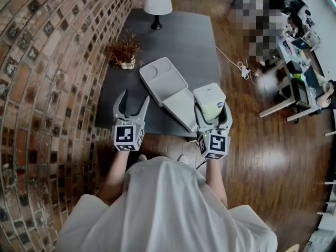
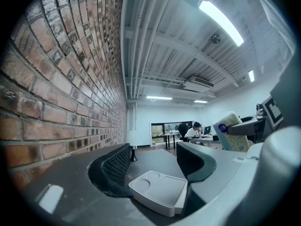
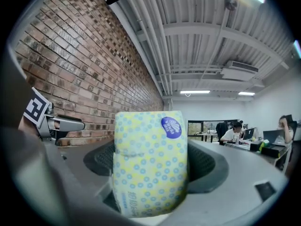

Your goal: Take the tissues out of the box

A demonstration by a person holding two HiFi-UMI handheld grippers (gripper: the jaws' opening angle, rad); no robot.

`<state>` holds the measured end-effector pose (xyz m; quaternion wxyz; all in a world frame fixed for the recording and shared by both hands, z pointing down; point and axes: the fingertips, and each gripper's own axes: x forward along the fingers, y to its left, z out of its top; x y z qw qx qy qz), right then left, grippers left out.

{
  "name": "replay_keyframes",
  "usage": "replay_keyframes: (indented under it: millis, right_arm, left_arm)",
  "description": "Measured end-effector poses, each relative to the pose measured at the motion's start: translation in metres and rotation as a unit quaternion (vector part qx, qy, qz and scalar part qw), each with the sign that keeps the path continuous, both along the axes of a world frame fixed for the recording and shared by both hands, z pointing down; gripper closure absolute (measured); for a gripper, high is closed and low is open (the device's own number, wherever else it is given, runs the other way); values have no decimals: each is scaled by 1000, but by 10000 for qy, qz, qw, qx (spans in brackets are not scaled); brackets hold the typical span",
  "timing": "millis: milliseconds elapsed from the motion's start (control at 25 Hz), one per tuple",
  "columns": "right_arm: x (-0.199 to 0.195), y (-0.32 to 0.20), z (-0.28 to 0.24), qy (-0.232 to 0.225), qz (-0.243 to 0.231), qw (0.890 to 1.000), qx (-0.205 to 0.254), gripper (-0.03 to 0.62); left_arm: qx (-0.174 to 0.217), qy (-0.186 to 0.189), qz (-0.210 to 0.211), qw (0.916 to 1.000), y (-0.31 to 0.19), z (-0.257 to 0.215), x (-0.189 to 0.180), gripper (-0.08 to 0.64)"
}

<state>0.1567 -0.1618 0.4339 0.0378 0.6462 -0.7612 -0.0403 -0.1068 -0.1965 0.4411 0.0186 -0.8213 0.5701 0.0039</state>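
Observation:
A white box (image 1: pixel 181 108) lies on the dark table (image 1: pixel 194 41) with its lid (image 1: pixel 161 77) swung open toward the far side. My right gripper (image 1: pixel 213 115) is shut on a tissue pack (image 1: pixel 212 109), yellow with blue dots, held just right of the box above a white boxy piece (image 1: pixel 209 93). In the right gripper view the tissue pack (image 3: pixel 148 149) stands upright and fills the gap between the jaws of the right gripper (image 3: pixel 151 175). My left gripper (image 1: pixel 135 96) stands open and empty left of the box. In the left gripper view the left gripper (image 2: pixel 153 160) looks over the box (image 2: pixel 157 192), with the tissue pack (image 2: pixel 229 128) at the right.
A white table lamp (image 1: pixel 157 3) and a dried plant (image 1: pixel 124 50) stand at the table's far end. A brick wall (image 1: pixel 47 72) runs along the left. A cable with a plug (image 1: pixel 241 67) lies on the wooden floor at the right, with desks and people beyond.

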Motion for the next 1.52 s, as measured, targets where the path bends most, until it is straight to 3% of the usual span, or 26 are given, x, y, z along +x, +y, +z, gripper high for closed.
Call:
replay_keyframes:
  millis: [280,640,1520]
  right_arm:
    - [-10,-8,11,2,-82,9999,-113,155]
    - [-24,-23,-6,159,-209,9996,134,155]
    - [-9,-35,-21,-121,-243,9991,334,153]
  left_arm:
    - [-34,-25,-13,10000,-2,6,-9,261]
    - [64,-57,15,10000,-14,-1,-14,261]
    - [103,-79,-1,9999,-28,-1,-2,261]
